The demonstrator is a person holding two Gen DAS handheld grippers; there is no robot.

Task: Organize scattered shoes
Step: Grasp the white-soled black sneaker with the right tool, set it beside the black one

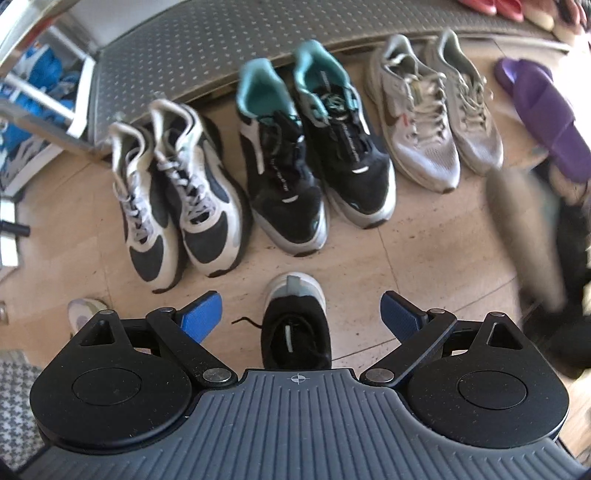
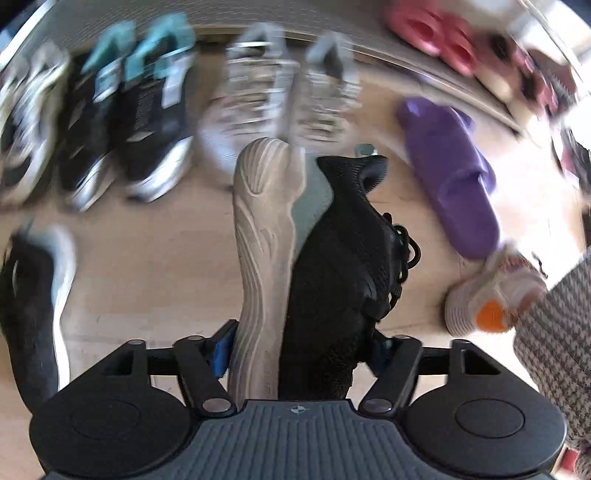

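Grip status first: right gripper (image 2: 297,349) clamps a black sneaker (image 2: 343,266), one blue pad on its pale grey sole and the other on the black knit upper, so the shoe hangs on its side with the toe pointing away from the camera. Left gripper (image 1: 301,319) stands wide open and holds nothing; directly below it, on the tan tile floor (image 1: 424,258), rests the matching black shoe (image 1: 297,325), toe toward the metal step (image 1: 221,48). Nearer that step, three pairs sit side by side with heels against it: a black-and-white pair (image 1: 177,192), a black pair with teal lining (image 1: 314,147), and a grey pair (image 1: 432,110). Beside the grey pair, farther along the step, lies a purple slide (image 1: 543,114). Pink slippers (image 2: 436,33) sit beyond the step edge.
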